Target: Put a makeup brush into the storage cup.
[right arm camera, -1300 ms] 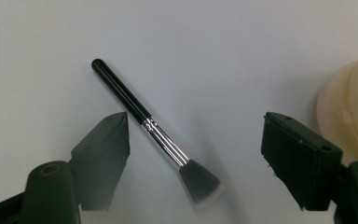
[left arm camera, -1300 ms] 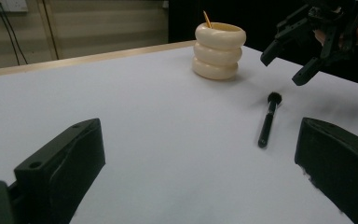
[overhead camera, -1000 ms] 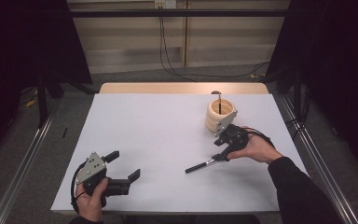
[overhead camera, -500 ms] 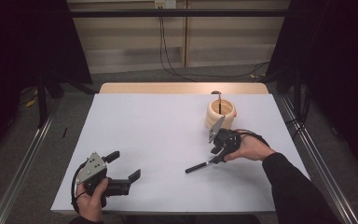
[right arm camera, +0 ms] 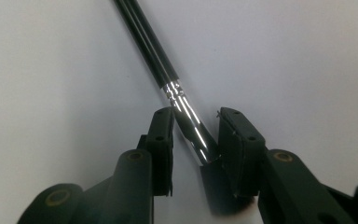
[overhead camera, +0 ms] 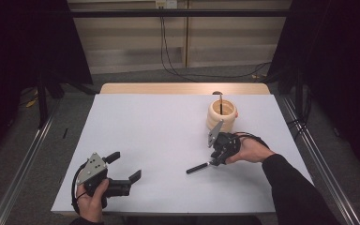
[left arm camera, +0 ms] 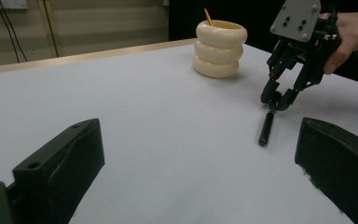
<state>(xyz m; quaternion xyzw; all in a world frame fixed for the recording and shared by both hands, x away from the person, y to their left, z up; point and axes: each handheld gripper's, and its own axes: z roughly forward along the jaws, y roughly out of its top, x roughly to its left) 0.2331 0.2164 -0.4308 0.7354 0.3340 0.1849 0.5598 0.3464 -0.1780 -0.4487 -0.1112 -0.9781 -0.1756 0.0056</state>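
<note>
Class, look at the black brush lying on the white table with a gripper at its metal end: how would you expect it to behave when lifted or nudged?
The brush looks stiff: its handle runs straight. Being round, it would probably roll if nudged sideways. Its shiny metal collar, between the right gripper jaws, may be slippery, so it could pivot.

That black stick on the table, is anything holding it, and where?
Not gripped yet: the right gripper brackets the black brush at its shiny metal collar, jaws just closing. The left gripper holds nothing.
</note>
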